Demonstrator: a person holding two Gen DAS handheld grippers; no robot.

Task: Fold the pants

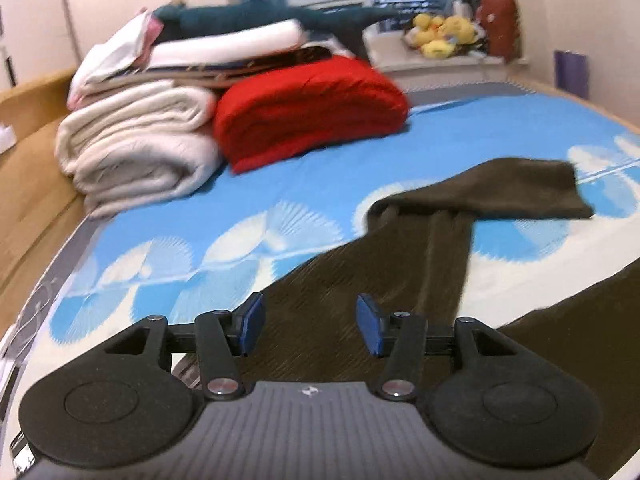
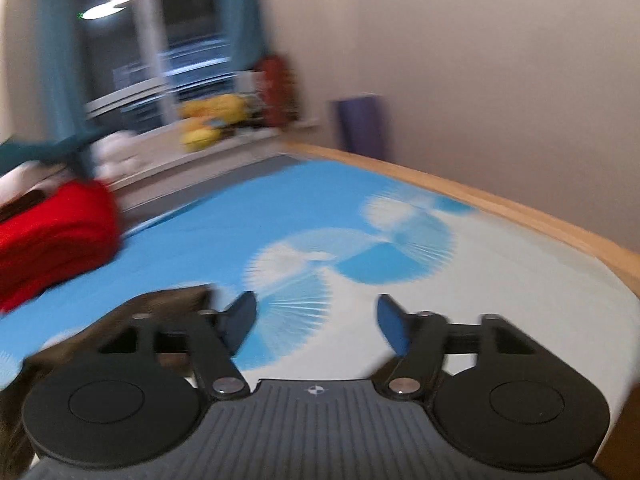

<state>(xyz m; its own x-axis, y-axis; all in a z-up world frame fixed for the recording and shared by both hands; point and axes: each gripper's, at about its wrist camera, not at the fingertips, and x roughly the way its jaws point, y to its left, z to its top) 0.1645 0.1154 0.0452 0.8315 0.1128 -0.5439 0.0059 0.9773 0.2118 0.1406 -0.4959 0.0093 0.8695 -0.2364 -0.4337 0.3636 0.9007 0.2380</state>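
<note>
Dark brown ribbed pants (image 1: 424,248) lie on the blue and white bed sheet (image 1: 256,200), one leg end bent over to the right at the far end. My left gripper (image 1: 310,324) is open and empty, hovering just above the pants' near part. In the blurred right wrist view my right gripper (image 2: 316,322) is open and empty above bare sheet (image 2: 360,256), and a piece of the pants (image 2: 168,300) shows just left of its left finger.
A stack of folded cream blankets (image 1: 136,152) and a red folded blanket (image 1: 312,112) sit at the bed's far left. Yellow plush toys (image 1: 440,34) lie on the windowsill. A wooden bed edge (image 2: 500,204) and wall run along the right.
</note>
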